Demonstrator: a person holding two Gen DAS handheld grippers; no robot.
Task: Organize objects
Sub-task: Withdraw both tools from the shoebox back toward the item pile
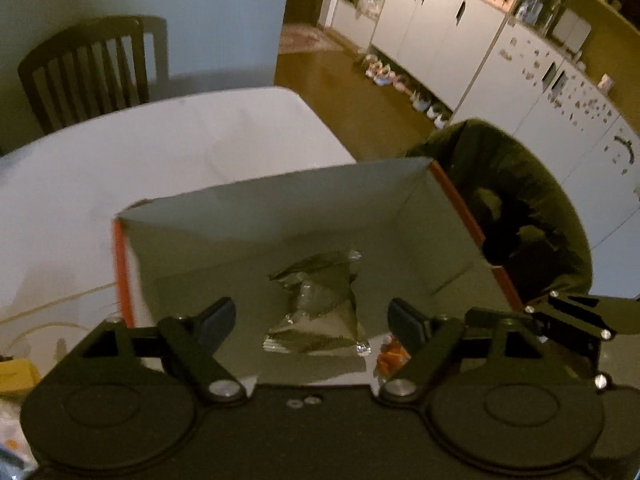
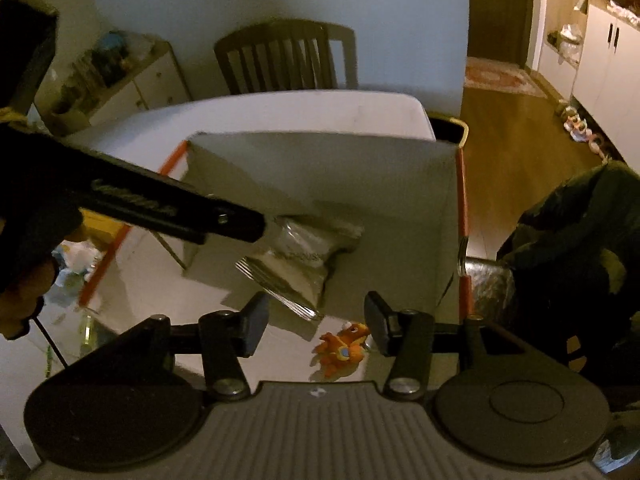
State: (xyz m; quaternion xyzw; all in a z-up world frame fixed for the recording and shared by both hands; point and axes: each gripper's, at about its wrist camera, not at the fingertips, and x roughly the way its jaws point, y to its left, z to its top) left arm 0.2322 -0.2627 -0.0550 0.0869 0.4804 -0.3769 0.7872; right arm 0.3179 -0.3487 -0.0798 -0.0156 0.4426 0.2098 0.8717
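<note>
Both grippers, left (image 1: 311, 318) and right (image 2: 316, 326), fingers spread, empty, over box (image 2: 320, 168) on bench (image 2: 280, 112). Foil packet (image 2: 296, 256) and orange toy (image 2: 342, 350) inside box.

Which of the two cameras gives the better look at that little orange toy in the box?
The right wrist view. There the orange toy lies whole on the floor of the box, beside the silver packet. In the left wrist view only a scrap of the toy peeks out by the left gripper's finger.
</note>
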